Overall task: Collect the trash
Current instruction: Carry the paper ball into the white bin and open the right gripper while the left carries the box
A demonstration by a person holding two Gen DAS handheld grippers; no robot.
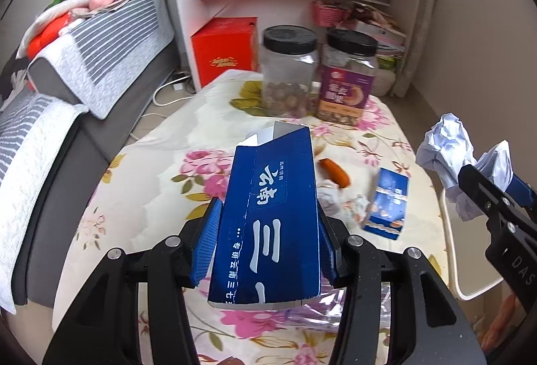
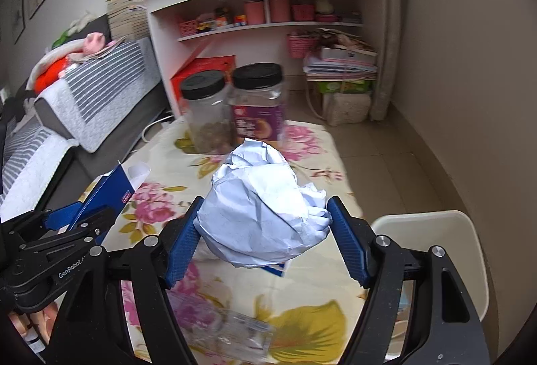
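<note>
A: State of the left tool (image 1: pixel 268 237)?
B: Clenched on one dark blue carton (image 1: pixel 268 217), raised above the floral-covered desk (image 1: pixel 141 197).

A: Right tool (image 2: pixel 263 237)?
B: Clenched on one crumpled white paper ball (image 2: pixel 261 214), raised above the desk.

A: Items on the desk?
B: Two black-lidded jars (image 1: pixel 290 69) at the far end. Nearer than the jars: one small blue box (image 1: pixel 387 204) and one orange sausage-shaped item (image 1: pixel 334 172).
</note>
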